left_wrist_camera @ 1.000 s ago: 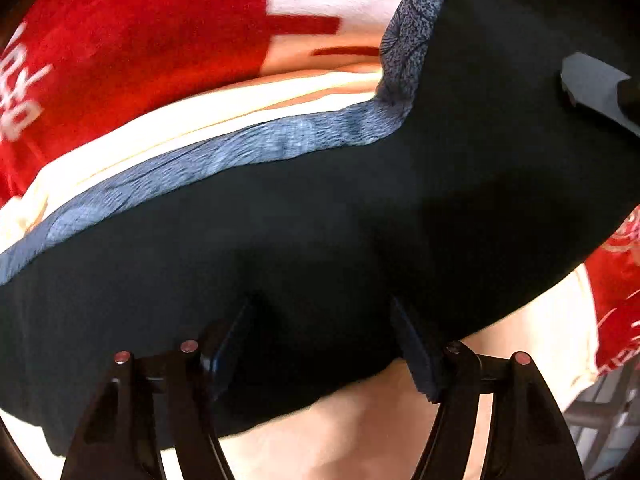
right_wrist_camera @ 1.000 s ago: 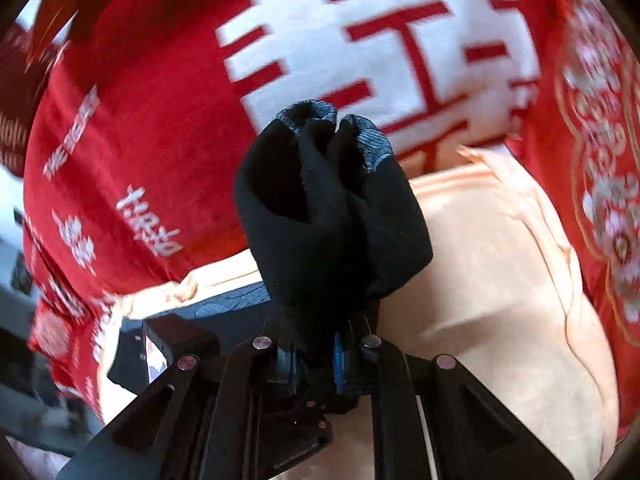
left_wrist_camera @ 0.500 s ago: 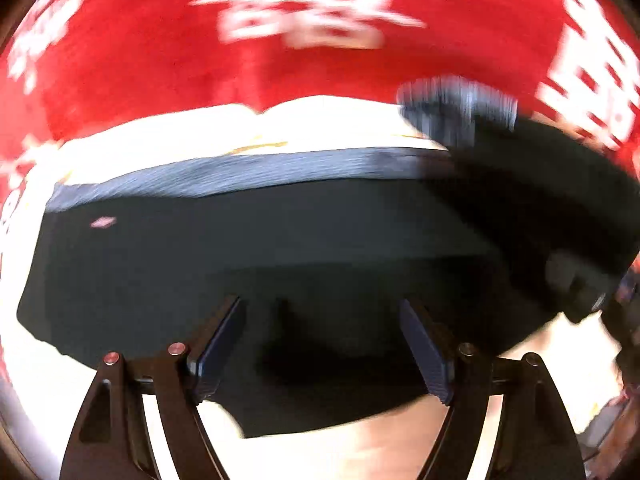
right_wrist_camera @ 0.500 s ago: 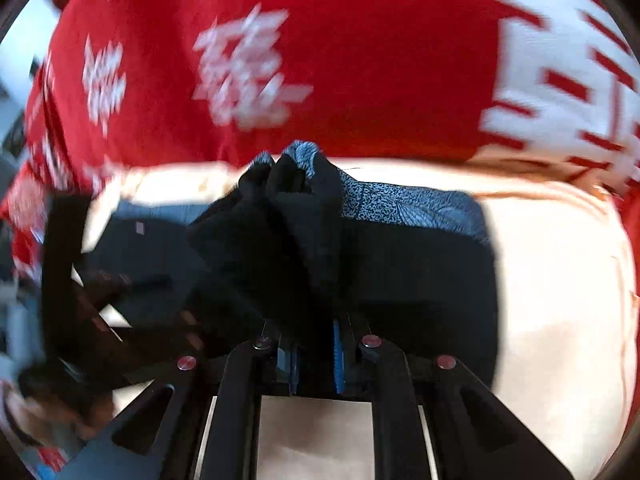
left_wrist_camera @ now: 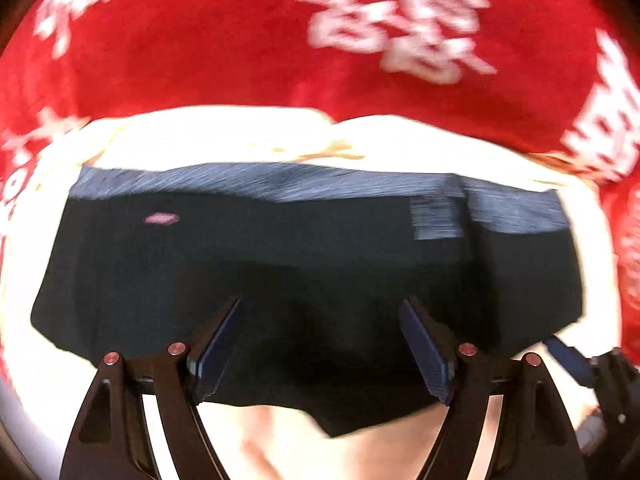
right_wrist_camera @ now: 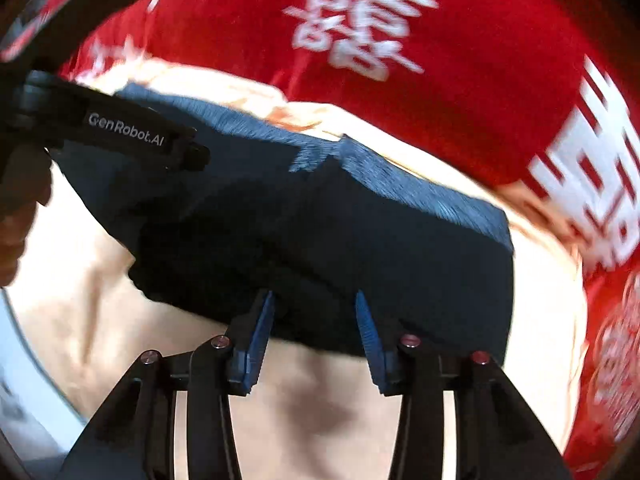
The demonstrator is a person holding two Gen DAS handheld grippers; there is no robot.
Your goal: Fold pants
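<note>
The black pants (left_wrist_camera: 304, 264) with a grey speckled waistband (left_wrist_camera: 280, 182) lie folded flat on a cream cloth (left_wrist_camera: 240, 136). They also show in the right wrist view (right_wrist_camera: 340, 240). My left gripper (left_wrist_camera: 320, 320) is open, its fingers spread wide over the near edge of the pants. My right gripper (right_wrist_camera: 314, 312) is open over the near edge of the pants and holds nothing. The left gripper's body (right_wrist_camera: 128, 132) shows at the left of the right wrist view. The right gripper's tip (left_wrist_camera: 572, 360) shows at the lower right of the left wrist view.
A red blanket (left_wrist_camera: 240, 40) with white characters covers the surface behind and around the cream cloth. It also shows in the right wrist view (right_wrist_camera: 480, 80). The cream cloth (right_wrist_camera: 320, 400) spreads in front of the pants.
My right gripper has let go of the bunched pants leg and opened. The leg now lies folded over the rest of the pants. Both cameras have swung to face the flat pants.
</note>
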